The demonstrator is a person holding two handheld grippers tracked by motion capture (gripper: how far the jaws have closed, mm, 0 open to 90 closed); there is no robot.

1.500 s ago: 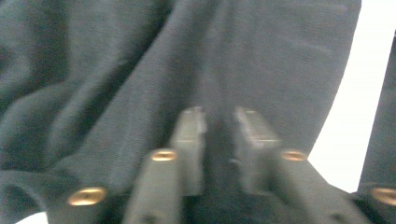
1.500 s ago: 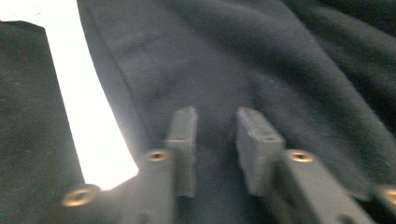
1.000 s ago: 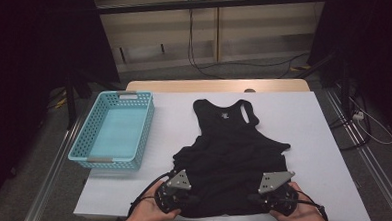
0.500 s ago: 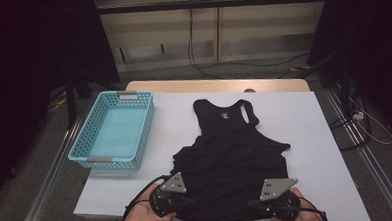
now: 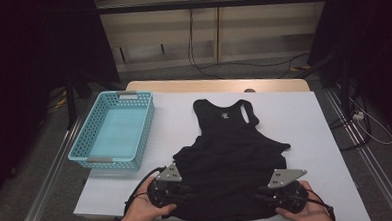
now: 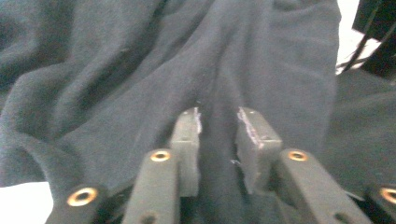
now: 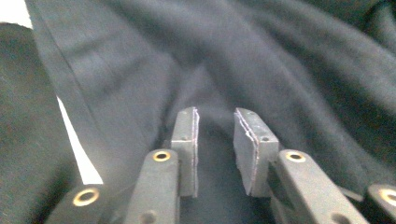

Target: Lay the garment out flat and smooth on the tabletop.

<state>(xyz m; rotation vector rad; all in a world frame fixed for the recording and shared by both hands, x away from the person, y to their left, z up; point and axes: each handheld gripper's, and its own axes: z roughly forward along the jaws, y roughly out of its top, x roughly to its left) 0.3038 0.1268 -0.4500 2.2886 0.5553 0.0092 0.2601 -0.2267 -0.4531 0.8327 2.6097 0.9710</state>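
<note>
Having drawn back toward the near table edge since a second ago, both hands now sitting lower over the hem of the black tank top. Left gripper standing part open, a narrow gap between the pads, a ridge of dark cloth running into that gap; whether pinched, hard to tell. Right gripper likewise part open, cloth lying between and beneath the pads. Lying flat on the white table, straps pointing away, bottom bunching by the grippers. Sitting well apart to the left, a blue basket.
</note>
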